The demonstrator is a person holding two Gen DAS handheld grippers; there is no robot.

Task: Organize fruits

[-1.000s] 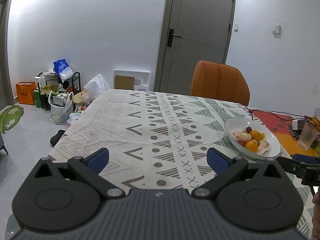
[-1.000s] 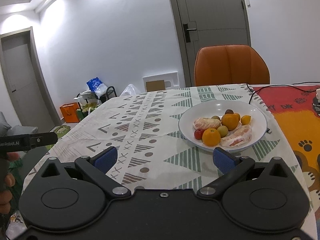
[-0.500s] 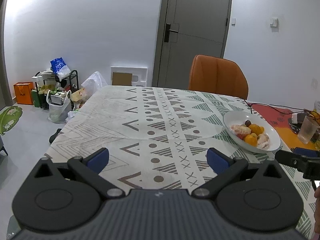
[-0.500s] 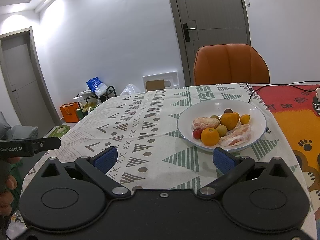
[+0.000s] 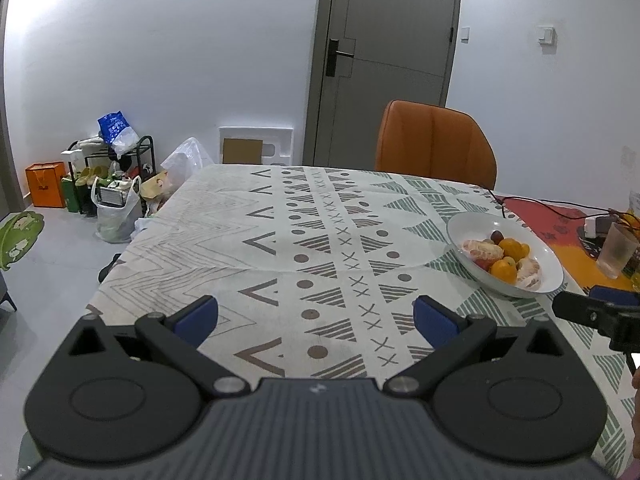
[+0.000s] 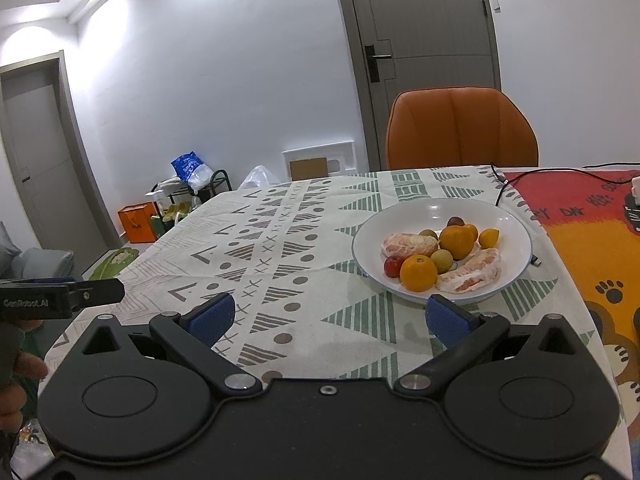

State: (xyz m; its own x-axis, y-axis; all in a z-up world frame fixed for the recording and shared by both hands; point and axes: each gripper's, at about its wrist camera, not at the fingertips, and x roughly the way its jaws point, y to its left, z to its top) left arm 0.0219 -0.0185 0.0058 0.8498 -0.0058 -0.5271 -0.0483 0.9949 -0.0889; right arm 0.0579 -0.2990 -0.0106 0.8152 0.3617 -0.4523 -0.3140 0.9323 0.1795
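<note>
A white bowl (image 6: 516,240) (image 5: 464,228) sits on the patterned tablecloth at the right side of the table. It holds oranges (image 6: 418,273), peeled pomelo segments (image 6: 470,272), a small red fruit (image 6: 392,267) and a few small green and dark fruits. My right gripper (image 6: 328,318) stands open just in front of the bowl, nothing between its blue pads. My left gripper (image 5: 316,316) is open over the bare cloth, well left of the bowl. The right gripper's finger (image 5: 580,310) shows at the right edge of the left wrist view.
An orange chair (image 6: 460,128) stands at the table's far side before a grey door. A red and orange mat (image 6: 592,240) with a black cable covers the right end. A glass (image 5: 618,248) stands near the bowl. Bags and a rack (image 5: 108,176) crowd the floor at left.
The left gripper has tilted upward a little, so the table and bowl sit lower in its view. The right gripper has edged slightly away from the bowl. Both stayed open.
</note>
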